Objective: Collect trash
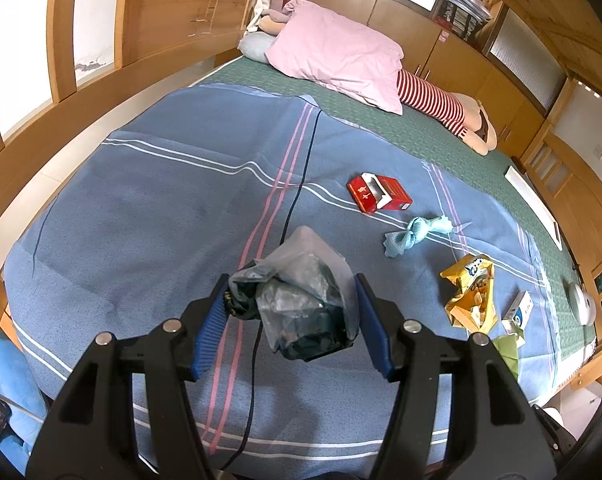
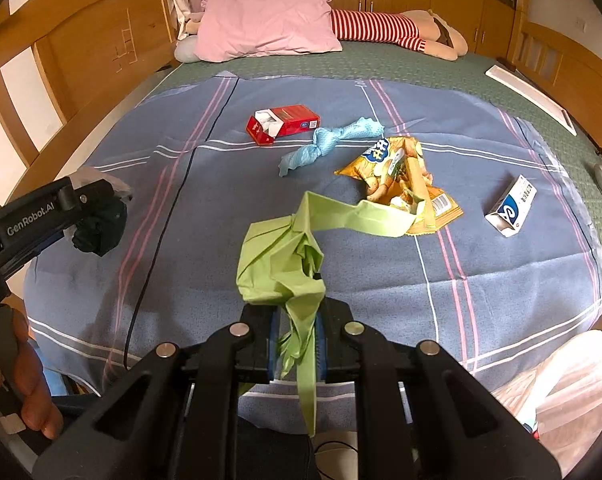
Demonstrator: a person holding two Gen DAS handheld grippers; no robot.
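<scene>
Left tongs (image 1: 291, 312) are holding a crumpled clear bag (image 1: 301, 300) with dark contents between the blue pads; the left pad is touching the bundle, while contact at the right pad cannot be confirmed from the left wrist view. In the right wrist view the same tongs are showing at 9 o'clock with the bundle hanging clear above the blanket (image 2: 221, 200), gripped by a hand (image 2: 17, 380) at 8 o'clock. Right tongs (image 2: 297, 344) are sitting fully closed, pinching green paper (image 2: 281, 264); the crumpled sheet is bunching above the pads, one strip trailing toward 1 o'clock and overlapping the snack bag (image 2: 397, 176), another strip hanging down below the pads. Remaining trash is lying on the blue striped blanket covering the bed. Right wrist view: red pack (image 2: 283, 124), lid open, at 12 o'clock; blue wrapper (image 2: 325, 142), twisted, just beside the red pack toward 1 o'clock; yellow snack bag, torn open, near centre toward 1 o'clock; white box (image 2: 511, 206) at 3 o'clock, apart from the snack bag. A thin black cable (image 2: 161, 220) is running across the blanket at 9 o'clock. A pink pillow (image 2: 265, 26) is lying at the far end, 12 o'clock.
</scene>
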